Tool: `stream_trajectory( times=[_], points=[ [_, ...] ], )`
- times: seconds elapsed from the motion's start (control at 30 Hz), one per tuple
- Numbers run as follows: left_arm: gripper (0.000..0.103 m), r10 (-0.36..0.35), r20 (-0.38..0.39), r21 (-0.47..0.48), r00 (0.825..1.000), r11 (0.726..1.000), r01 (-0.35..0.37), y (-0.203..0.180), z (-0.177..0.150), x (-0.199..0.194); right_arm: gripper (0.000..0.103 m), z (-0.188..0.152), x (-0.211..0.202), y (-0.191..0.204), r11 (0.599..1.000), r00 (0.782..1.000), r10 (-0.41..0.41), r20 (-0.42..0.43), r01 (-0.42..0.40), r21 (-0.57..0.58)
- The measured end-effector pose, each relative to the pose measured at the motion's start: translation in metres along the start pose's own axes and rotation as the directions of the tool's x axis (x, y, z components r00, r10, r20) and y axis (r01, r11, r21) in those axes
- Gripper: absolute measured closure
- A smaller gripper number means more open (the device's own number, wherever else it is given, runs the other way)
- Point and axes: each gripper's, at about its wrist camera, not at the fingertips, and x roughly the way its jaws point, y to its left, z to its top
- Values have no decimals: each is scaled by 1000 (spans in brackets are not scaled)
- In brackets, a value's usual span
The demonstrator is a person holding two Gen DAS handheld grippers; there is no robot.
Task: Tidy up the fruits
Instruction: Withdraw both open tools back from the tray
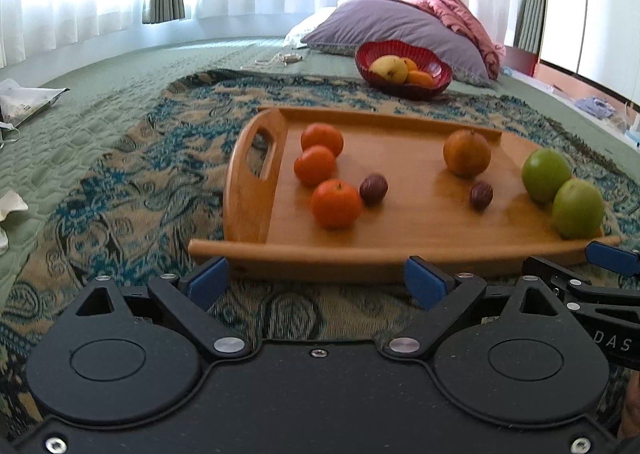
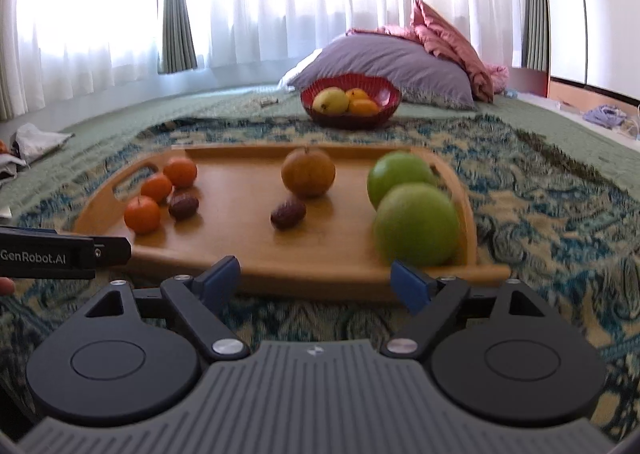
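Note:
A wooden tray (image 1: pixel 400 238) (image 2: pixel 248 250) lies on a patterned blanket. On it sit three tangerines (image 1: pixel 336 203) (image 2: pixel 142 214) at the left, two dark dates (image 1: pixel 373 188) (image 2: pixel 288 213), a brownish round fruit (image 1: pixel 466 152) (image 2: pixel 308 171) and two green apples (image 1: pixel 578 208) (image 2: pixel 416 224) at the right. A red bowl (image 1: pixel 432 66) (image 2: pixel 384 92) behind the tray holds a yellow pear and orange fruits. My left gripper (image 1: pixel 316 280) is open just short of the tray's near edge, with nothing between its fingers. My right gripper (image 2: pixel 316 280) is open before the nearer apple and holds nothing.
The blanket (image 1: pixel 120 182) covers a green quilted bed (image 1: pixel 100 66). A grey pillow (image 1: pixel 392 26) and pink bedding (image 1: pixel 452 2) lie behind the bowl. Crumpled white bags (image 1: pixel 24 102) lie at the bed's left edge. Curtains hang across the back.

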Motion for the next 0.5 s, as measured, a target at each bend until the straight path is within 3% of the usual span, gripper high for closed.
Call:
stream_trajectory(
  times=[0.5],
  points=[
    [4, 28, -18, 23, 999, 999, -28, -7, -13, 12, 7, -15, 13, -2, 1000, 998, -9, -64, 10, 7]
  ],
)
